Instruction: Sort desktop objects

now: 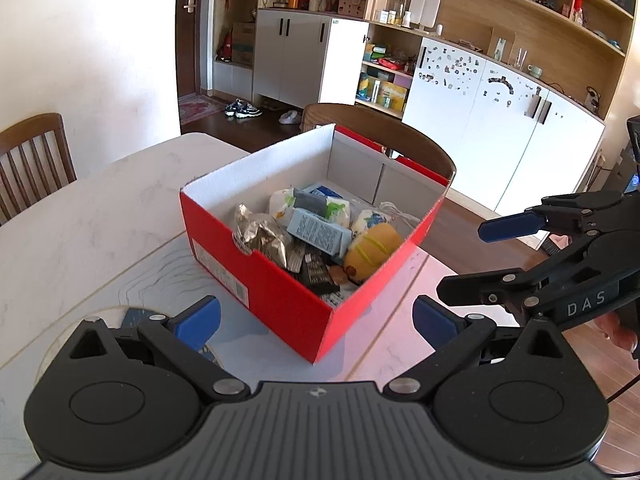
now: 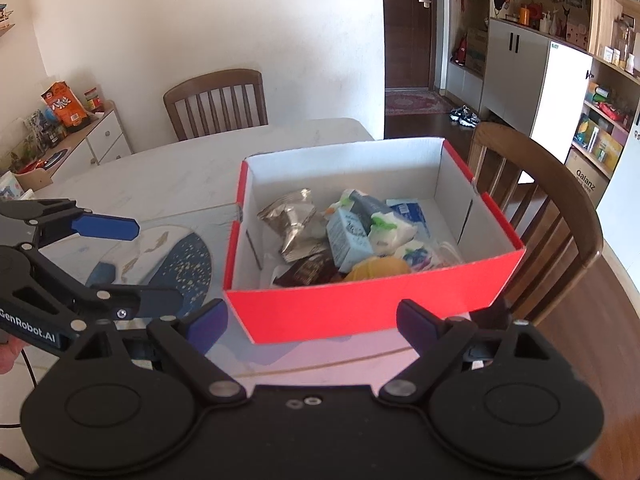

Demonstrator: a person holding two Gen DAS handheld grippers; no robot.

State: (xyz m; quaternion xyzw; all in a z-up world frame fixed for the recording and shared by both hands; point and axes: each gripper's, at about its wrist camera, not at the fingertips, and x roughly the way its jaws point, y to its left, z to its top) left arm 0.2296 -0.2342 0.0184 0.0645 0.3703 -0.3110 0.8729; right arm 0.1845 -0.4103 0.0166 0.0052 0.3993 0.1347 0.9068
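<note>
The shoebox (image 2: pixel 372 312) is red outside and white inside. In it lie a crinkled silver foil packet (image 2: pixel 294 220), a pale blue carton (image 2: pixel 348 240) with dark print, and a yellow plush toy (image 1: pixel 372 250). The table (image 1: pixel 100 208) is white marble, faintly veined. The placemat (image 2: pixel 180 268) is dark blue, speckled gold.

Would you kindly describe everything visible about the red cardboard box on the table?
The red box is an open, lidless corrugated cardboard carton, red outside and white inside, with a printed label on one side. It stands upright and flat on the pale marble-look table, near the edge by a wooden chair. It holds a loose pile: a crumpled silver wrapper, a pale blue carton, a yellow plush and other packets.
</note>
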